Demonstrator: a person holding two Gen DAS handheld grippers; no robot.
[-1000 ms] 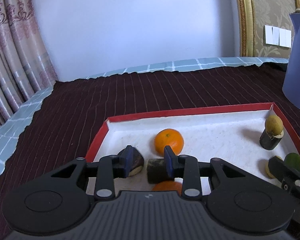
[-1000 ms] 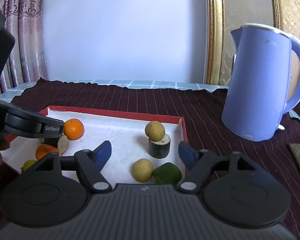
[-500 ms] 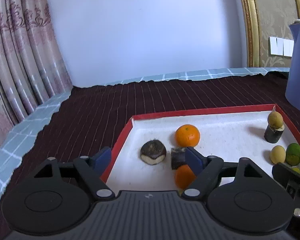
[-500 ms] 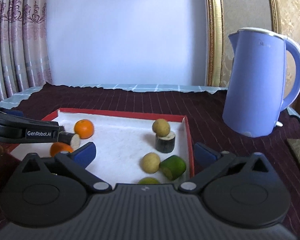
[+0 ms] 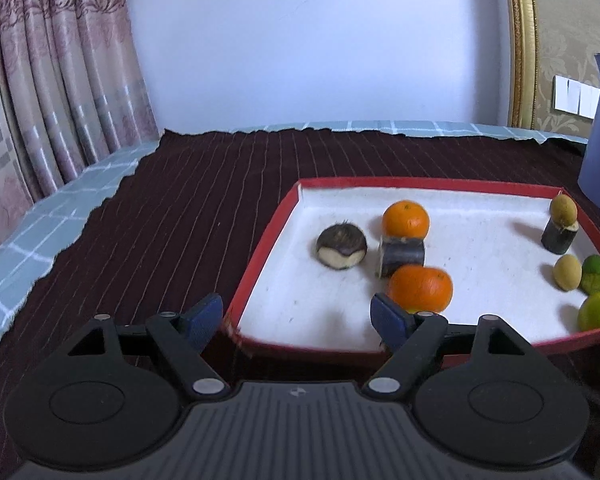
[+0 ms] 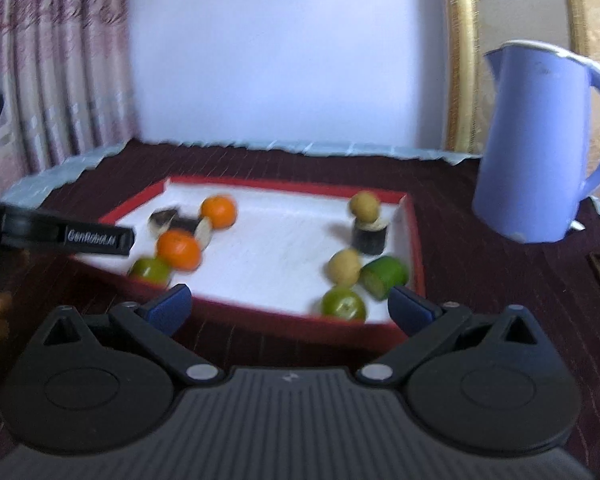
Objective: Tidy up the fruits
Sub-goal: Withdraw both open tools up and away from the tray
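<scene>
Looking along the left tool (image 5: pixel 296 320), both blue pads stand wide apart with nothing between them, poised at the near left corner of the red-rimmed shallow tray with a white floor (image 5: pixel 260 236). Just ahead of its right pad lies the near round orange tangerine (image 5: pixel 420 289), touching a short dark cylinder lying on its side (image 5: pixel 402 255), long axis running across the view; a second tangerine (image 5: pixel 405 219) sits behind that, a dark brown nut-like fruit with a pale base (image 5: pixel 341 246) to the left. This tool is my pick as the nearer one for that cluster.

Turning to the right wrist view, which is blurred, the right tool (image 6: pixel 290 312) is spread at its widest and empty, before the tray's near edge on the dark striped tabletop (image 6: pixel 480 280). A round green fruit (image 6: pixel 344 304) lies just ahead, near its right pad, with a cut green piece (image 6: pixel 384 276) and a yellowish round fruit (image 6: pixel 344 267) beyond. Another green fruit (image 6: pixel 150 271) lies left, and a blue kettle (image 6: pixel 536 144) stands well right.
</scene>
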